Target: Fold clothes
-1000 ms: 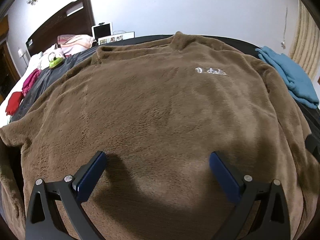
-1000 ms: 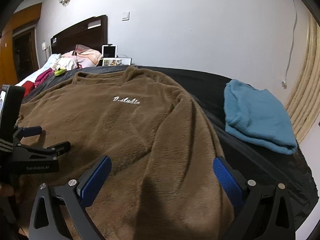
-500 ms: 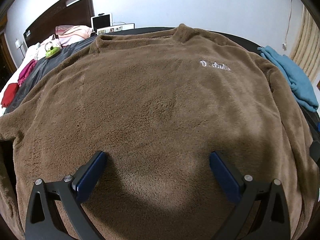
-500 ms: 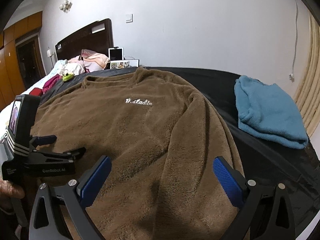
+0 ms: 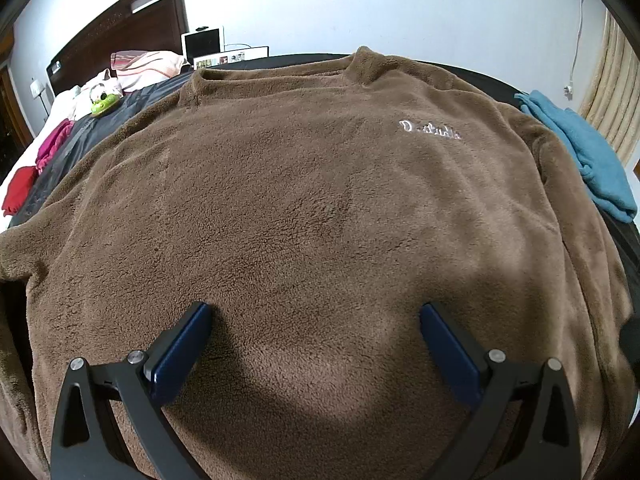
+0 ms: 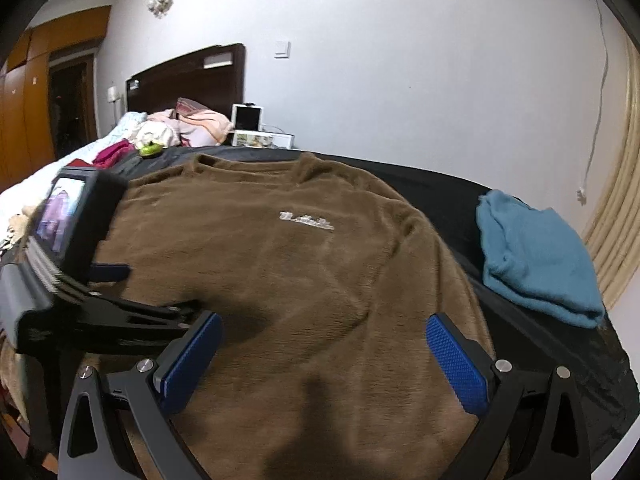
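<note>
Both tongs point(image 5: 316, 320) point(image 6: 322, 330) agape over flat brown fleece sweater point(image 5: 312, 200)

A home bedroom: a bed point(image 6: 440, 192) with dark headboard point(image 6: 188, 76), pillows point(image 6: 200, 120) far left, wardrobe point(image 6: 24, 92), curtain point(image 6: 616, 208) at right.

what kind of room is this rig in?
A home bedroom, most likely. A dark wooden headboard stands against the wall with pillows and bedding piled below it, and a brown fleece sweatshirt lies spread on a dark cover beside a folded blue garment.
</note>
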The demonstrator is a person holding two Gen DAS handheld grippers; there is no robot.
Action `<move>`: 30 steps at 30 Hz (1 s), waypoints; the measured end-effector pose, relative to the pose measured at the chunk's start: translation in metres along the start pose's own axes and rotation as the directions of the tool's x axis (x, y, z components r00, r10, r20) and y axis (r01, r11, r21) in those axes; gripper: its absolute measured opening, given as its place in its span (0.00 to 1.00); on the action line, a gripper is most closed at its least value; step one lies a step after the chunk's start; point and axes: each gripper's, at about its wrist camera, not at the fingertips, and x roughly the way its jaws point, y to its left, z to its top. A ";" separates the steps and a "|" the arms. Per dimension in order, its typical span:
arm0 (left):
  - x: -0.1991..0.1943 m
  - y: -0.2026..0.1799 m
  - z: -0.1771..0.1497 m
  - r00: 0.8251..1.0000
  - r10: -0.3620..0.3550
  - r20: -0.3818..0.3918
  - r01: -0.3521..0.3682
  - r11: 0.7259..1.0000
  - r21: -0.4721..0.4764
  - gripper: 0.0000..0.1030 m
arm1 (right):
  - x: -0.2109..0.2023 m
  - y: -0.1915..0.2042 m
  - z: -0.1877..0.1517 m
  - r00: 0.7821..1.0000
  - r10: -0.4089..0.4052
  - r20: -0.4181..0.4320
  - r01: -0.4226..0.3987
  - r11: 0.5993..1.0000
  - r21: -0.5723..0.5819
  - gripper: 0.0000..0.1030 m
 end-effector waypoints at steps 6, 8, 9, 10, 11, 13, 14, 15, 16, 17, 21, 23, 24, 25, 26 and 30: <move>0.000 0.000 0.000 1.000 0.000 0.000 0.000 1.000 0.000 1.00 | -0.012 0.034 -0.005 0.999 0.003 0.044 0.001 0.995 -0.102 1.00; 0.000 0.000 0.000 1.000 0.000 0.000 0.000 1.000 -0.001 1.00 | -0.012 0.037 -0.006 0.999 0.014 0.048 -0.009 0.994 -0.106 1.00; 0.000 0.001 0.000 1.000 0.000 -0.001 0.000 1.000 -0.001 1.00 | -0.012 0.037 -0.006 0.999 0.018 0.048 -0.013 0.994 -0.106 1.00; 0.000 0.000 0.000 1.000 0.000 -0.001 0.000 1.000 -0.001 1.00 | -0.012 0.038 -0.007 0.999 0.024 0.048 -0.018 0.994 -0.108 1.00; 0.000 0.000 0.000 1.000 0.000 -0.001 0.000 1.000 -0.001 1.00 | -0.012 0.039 -0.008 0.998 0.030 0.049 -0.025 0.993 -0.112 1.00; 0.000 0.000 0.000 1.000 0.000 0.000 0.000 1.000 -0.001 1.00 | -0.013 0.041 -0.011 0.998 0.048 0.050 -0.042 0.992 -0.115 1.00; 0.000 0.000 0.000 1.000 0.000 0.000 0.000 1.000 0.000 1.00 | -0.013 0.043 -0.012 0.997 0.056 0.045 -0.050 0.991 -0.121 1.00; 0.000 0.000 0.000 1.000 0.000 -0.001 0.000 1.000 -0.001 1.00 | -0.014 0.045 -0.012 0.998 0.053 0.040 -0.047 0.989 -0.138 1.00; 0.000 0.000 0.000 1.000 0.000 -0.001 0.000 1.000 -0.001 1.00 | -0.015 0.048 -0.013 0.998 0.047 0.042 -0.040 0.987 -0.157 1.00; 0.000 0.000 0.000 1.000 -0.001 -0.001 0.001 1.000 -0.001 1.00 | -0.017 0.051 -0.014 0.998 0.034 0.051 -0.025 0.986 -0.167 1.00; 0.000 0.000 0.001 1.000 -0.001 -0.001 0.001 1.000 -0.002 1.00 | -0.021 0.053 -0.014 0.998 0.012 0.067 -0.002 0.990 -0.138 1.00; 0.000 0.000 0.001 1.000 0.000 -0.001 0.000 1.000 -0.001 1.00 | -0.021 0.055 -0.016 0.997 -0.007 0.080 0.018 0.989 -0.144 1.00; 0.000 0.000 0.001 1.000 0.000 -0.001 0.000 1.000 -0.001 1.00 | -0.021 0.055 -0.017 0.996 -0.009 0.085 0.021 0.989 -0.145 1.00; -0.001 0.000 0.000 1.000 0.000 -0.001 0.000 1.000 -0.001 1.00 | -0.021 0.054 -0.017 0.997 -0.009 0.083 0.020 0.990 -0.137 1.00; -0.001 0.000 0.000 1.000 0.000 -0.001 0.000 1.000 -0.001 1.00 | -0.021 0.053 -0.017 0.997 -0.009 0.079 0.019 0.992 -0.128 1.00; -0.001 0.000 -0.001 1.000 -0.001 -0.001 0.001 1.000 -0.002 1.00 | -0.021 0.054 -0.019 0.997 -0.018 0.070 0.027 0.991 -0.129 1.00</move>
